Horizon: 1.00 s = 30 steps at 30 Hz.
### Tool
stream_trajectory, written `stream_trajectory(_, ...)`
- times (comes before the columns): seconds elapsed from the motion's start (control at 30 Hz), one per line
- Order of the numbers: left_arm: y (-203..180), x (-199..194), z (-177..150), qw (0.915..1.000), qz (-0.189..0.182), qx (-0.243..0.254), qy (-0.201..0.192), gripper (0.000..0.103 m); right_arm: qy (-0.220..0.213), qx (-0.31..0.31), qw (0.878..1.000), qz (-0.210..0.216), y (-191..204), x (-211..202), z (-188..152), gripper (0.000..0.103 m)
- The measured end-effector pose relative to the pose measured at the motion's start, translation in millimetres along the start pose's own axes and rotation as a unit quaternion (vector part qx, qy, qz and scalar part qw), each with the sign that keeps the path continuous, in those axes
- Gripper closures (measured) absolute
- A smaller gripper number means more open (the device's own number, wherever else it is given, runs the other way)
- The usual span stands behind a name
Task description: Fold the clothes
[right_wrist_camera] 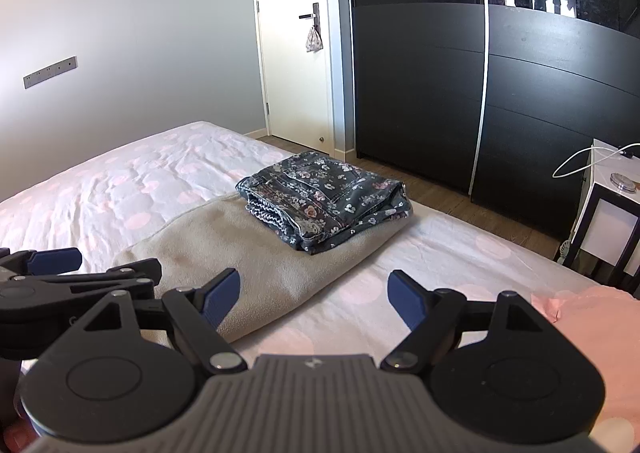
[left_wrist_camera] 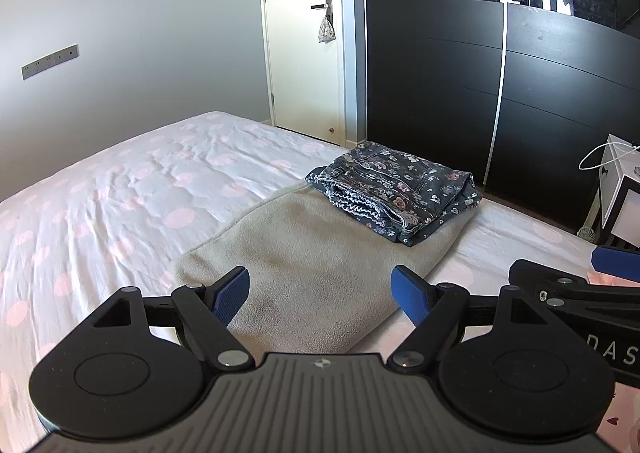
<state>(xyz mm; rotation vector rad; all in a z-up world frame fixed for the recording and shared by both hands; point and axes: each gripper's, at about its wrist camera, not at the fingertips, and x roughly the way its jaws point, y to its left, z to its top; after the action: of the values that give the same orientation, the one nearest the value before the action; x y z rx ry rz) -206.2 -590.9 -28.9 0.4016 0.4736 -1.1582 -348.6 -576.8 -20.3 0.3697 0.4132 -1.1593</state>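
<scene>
A folded dark blue denim garment printed with small white and pink flowers [left_wrist_camera: 394, 193] lies as a compact bundle on the far end of a folded beige fleece blanket [left_wrist_camera: 316, 273], which is spread flat on a bed with a white sheet dotted with pale pink circles [left_wrist_camera: 120, 189]. The denim bundle shows stitched seams, a pocket on top and a striped inner layer at its open left edge. It sits well ahead of both claws, near the bed's far right corner, with bare fleece between it and the fingertips.

The left gripper [left_wrist_camera: 320, 295] hangs over the near end of the blanket with its two blue ribbed pads spread wide, holding nothing; whether its fingertips touch the fleece cannot be told. The right gripper [right_wrist_camera: 314, 295] is just beside it, its jaws equally wide apart and empty, poised over the blanket's near right edge and the sheet next to it. Each claw shows at the edge of the other's view. Both have matte black linkages on a grey ridged body.

A pale pink cloth [right_wrist_camera: 592, 317] lies on the sheet at the right, close to the right gripper. Beyond the bed stand a white door with a dark lever handle [left_wrist_camera: 304, 33], a small patterned pouch [left_wrist_camera: 325, 31] hanging from it, a black sliding wardrobe with a glossy band [left_wrist_camera: 500, 65], and a white bedside table [right_wrist_camera: 612, 213] with a white cable looped over it. A grey switch panel [left_wrist_camera: 50, 61] is on the pale wall, and wood flooring shows by the wardrobe
</scene>
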Motion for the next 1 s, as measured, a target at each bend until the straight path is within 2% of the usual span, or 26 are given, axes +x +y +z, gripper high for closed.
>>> stream_trajectory(1.0, 3.5, 1.7, 1.1, 0.9998, -0.01, -0.001, 0.015, 0.025, 0.002, 0.008, 1.0, 0.0, -1.2, 0.0, -3.1, 0.02)
